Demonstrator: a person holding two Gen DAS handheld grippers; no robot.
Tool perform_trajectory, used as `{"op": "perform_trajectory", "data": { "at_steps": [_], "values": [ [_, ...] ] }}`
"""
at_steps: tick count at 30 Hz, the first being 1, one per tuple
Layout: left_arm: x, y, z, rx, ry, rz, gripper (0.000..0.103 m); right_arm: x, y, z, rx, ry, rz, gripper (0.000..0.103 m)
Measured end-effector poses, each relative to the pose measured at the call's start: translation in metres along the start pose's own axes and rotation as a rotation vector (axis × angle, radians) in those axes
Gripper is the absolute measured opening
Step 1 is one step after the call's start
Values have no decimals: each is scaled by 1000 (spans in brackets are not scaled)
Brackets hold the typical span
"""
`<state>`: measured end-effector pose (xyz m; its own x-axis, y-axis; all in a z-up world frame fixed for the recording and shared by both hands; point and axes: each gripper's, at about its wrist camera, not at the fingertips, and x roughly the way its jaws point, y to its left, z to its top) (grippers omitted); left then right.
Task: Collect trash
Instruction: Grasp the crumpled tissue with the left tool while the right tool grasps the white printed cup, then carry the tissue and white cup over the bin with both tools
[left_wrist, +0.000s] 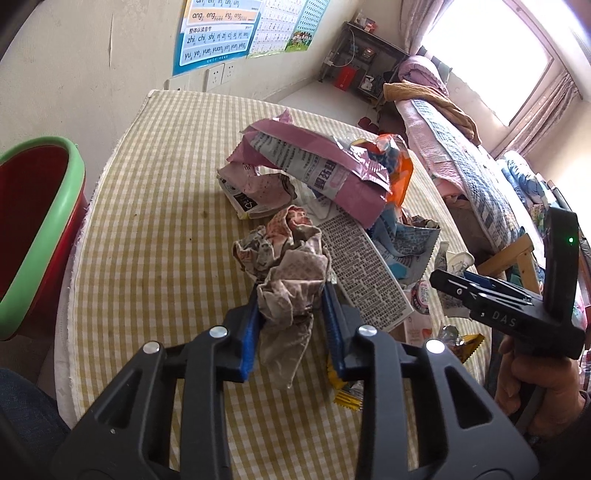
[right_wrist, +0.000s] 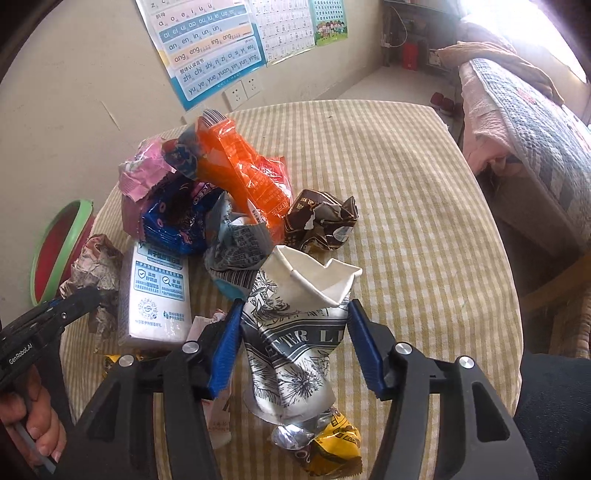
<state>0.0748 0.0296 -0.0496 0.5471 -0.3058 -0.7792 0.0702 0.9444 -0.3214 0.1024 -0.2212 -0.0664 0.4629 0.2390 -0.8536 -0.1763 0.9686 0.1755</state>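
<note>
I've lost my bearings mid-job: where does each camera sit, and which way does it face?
Left wrist: on the left gripper, looking down along its fingers at the crumpled paper it grips; the right hand shows.
Right wrist: on the right gripper, looking down at the crushed paper cup it grips; the left hand shows.
Shared: checked tablecloth, trash pile, green-rimmed bin.

a heap of crumpled wrappers (left_wrist: 317, 173) lies on the round table with checked yellow cloth (left_wrist: 155, 192), in the middle of the left wrist view. the red bin with green rim (left_wrist: 33, 236) stands beside the table at the left edge. a quilted bed (left_wrist: 454, 147) is behind, at the upper right.
</note>
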Motion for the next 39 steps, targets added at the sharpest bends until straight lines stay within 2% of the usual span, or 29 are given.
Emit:
{"op": "perform_trajectory", "data": {
  "at_steps": [10, 17, 29, 39],
  "values": [
    [-37, 1, -2, -10, -87, 23, 30, -32, 9, 5, -29, -94, 5, 54],
    [-61, 18, 0, -66, -144, 61, 30, -46, 24, 11, -59, -129, 17, 55],
    [-94, 54, 5, -94, -233, 181, 30, -57, 64, 23, -131, -153, 73, 55],
    [-116, 92, 6, -143, -288, 228, 30, -54, 108, 35, -199, -157, 126, 55]
  ]
}}
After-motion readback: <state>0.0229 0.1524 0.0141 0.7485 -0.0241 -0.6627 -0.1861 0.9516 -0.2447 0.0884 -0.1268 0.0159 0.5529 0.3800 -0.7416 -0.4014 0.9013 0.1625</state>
